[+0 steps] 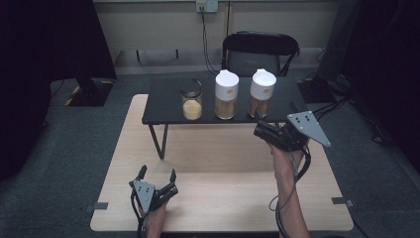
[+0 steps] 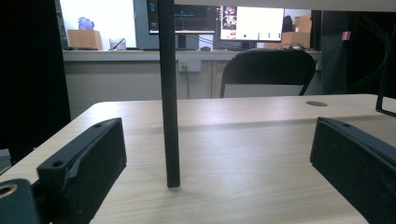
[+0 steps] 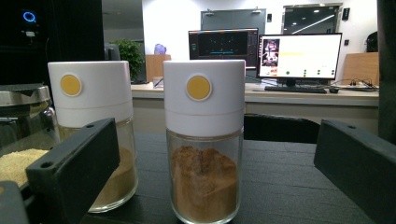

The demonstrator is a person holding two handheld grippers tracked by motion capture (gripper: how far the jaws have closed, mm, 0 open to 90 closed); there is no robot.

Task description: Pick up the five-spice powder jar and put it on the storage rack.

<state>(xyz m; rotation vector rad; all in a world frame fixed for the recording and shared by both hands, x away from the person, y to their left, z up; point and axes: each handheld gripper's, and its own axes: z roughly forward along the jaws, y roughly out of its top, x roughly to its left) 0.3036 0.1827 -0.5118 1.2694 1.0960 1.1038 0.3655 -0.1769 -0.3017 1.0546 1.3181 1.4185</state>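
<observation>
My right gripper (image 1: 261, 128) is up at the front edge of the black shelf (image 1: 163, 106), jaws wide apart, nothing between them, aimed at the right-hand white-capped jar (image 1: 261, 92). In the right gripper view that jar (image 3: 204, 140) sits centred in the gap between my two jaws, not touching either; brown powder fills roughly the lower half of its glass, and a yellow dot marks the white cap. The second white-capped jar (image 1: 226, 94) stands just beside it toward the middle of the shelf, with lighter tan contents; in the right gripper view it (image 3: 93, 130) is partly behind my one jaw. The third one, a glass jar with metal lid (image 1: 191, 100), is next in the row, pale grain inside. All three are upright, in a line near the shelf's front edge, close but apart. My left gripper (image 1: 157, 174) rests low on the wooden table (image 1: 223, 163) near its front left corner, jaws spread, empty. In the left gripper view a black shelf leg (image 2: 169, 93) stands on the table between the jaws, farther out, no contact.
</observation>
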